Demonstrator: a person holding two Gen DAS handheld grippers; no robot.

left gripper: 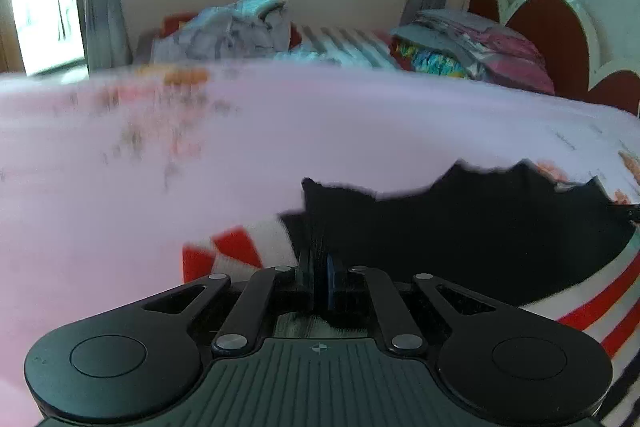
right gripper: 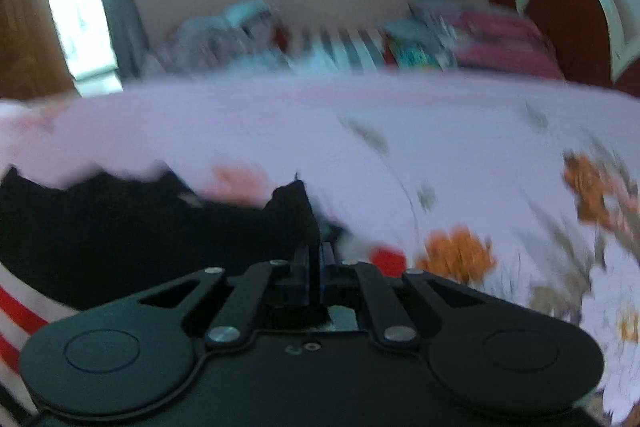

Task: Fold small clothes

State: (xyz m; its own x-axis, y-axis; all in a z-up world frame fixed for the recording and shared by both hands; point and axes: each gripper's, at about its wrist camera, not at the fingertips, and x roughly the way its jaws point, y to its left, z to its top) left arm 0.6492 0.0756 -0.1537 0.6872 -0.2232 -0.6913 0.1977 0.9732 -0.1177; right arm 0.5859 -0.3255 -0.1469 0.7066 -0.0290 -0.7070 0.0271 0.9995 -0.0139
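A small black garment [left gripper: 480, 227] lies spread on the pink floral bedsheet [left gripper: 280, 131]. In the left wrist view my left gripper [left gripper: 320, 269] is shut on the garment's left edge, and black fabric rises from between its pads. The right wrist view shows the same garment [right gripper: 120, 227] stretching off to the left. My right gripper [right gripper: 314, 261] is shut on its right corner, and a peak of cloth stands up just ahead of the fingers. Both views are blurred by motion.
A red-and-white striped cloth [left gripper: 600, 307] lies under the garment's near side and shows again as striped cloth [right gripper: 16, 311]. At the far side of the bed sit a grey clothes heap [left gripper: 228, 31] and a stack of folded items [left gripper: 472, 47]. A red headboard [left gripper: 560, 39] stands at the right.
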